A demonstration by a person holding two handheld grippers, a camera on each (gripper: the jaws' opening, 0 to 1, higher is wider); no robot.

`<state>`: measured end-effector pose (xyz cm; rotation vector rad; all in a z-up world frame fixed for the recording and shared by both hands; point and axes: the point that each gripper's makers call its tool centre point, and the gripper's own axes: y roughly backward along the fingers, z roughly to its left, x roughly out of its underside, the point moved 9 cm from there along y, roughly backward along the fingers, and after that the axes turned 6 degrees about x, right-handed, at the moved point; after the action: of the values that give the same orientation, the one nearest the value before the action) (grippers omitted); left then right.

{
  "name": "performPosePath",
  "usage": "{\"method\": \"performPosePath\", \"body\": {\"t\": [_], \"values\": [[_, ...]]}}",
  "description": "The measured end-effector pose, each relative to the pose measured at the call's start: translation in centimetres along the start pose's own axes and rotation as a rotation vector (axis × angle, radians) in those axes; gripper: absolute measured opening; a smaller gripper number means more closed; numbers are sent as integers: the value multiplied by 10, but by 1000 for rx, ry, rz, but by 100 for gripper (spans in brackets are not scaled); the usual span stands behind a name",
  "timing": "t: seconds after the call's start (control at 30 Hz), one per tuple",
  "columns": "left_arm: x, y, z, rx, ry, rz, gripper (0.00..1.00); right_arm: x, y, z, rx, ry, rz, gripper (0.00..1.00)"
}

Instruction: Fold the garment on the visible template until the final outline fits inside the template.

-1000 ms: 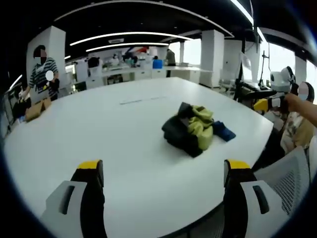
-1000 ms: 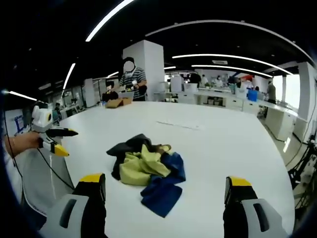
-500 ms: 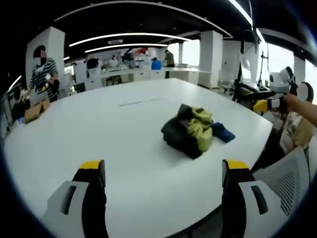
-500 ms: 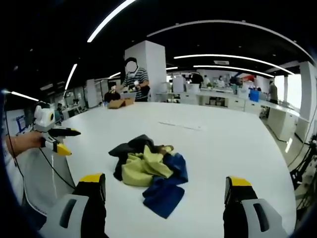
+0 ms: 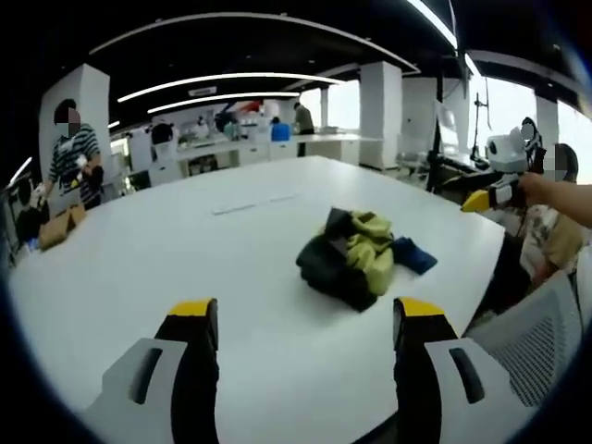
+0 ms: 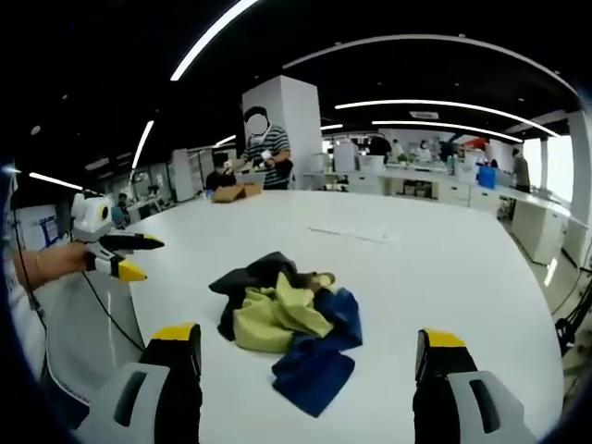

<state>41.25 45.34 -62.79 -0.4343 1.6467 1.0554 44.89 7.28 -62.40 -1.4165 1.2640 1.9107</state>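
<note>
Garment [image 5: 359, 255] bunched on table [image 5: 139, 277], untouched. Left gripper [image 5: 303, 319] & right gripper [image 6: 306, 342] both spread, empty. Next: pinch one outer edge per gripper, pull flat first.

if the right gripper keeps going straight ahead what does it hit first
Most likely the crumpled clothes pile on the white table, blue edge first. The open right gripper points just over it, though depth is unclear.

1 garment [image 6: 285, 324], 2 tongs [image 5: 302, 316] [image 6: 305, 340], 1 table [image 6: 435, 268]

Open-plan lab: long white table [image 6: 444, 268], benches [image 5: 231, 148], strip lights [image 6: 435, 100].
</note>
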Motion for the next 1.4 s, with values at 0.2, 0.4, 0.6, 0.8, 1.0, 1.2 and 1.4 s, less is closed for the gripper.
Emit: {"method": "performPosePath", "body": {"t": [0.2,0.4,0.6,0.8,1.0,1.2,1.4], "values": [[-4,-15,0,41,-37,-7,66,-1,-14,-4,-26,-16,-8,80],[-10,-29,-3,64,-75,-1,54,-2,-29,-8,-83,-93,-9,68],[-13,-46,-5,119,-25,-20,45,0,-45,-13,-96,-104,2,56],[-17,-64,-3,151,0,-33,42,5,-61,-16,-92,-79,30,41],[-23,-83,-2,179,-1,-37,39,7,-77,-19,-87,-88,36,31],[-28,-101,3,200,3,-32,35,7,-92,-21,-81,-96,39,24],[-29,-116,3,232,4,-4,30,9,-106,-27,-82,-103,54,20]]}}
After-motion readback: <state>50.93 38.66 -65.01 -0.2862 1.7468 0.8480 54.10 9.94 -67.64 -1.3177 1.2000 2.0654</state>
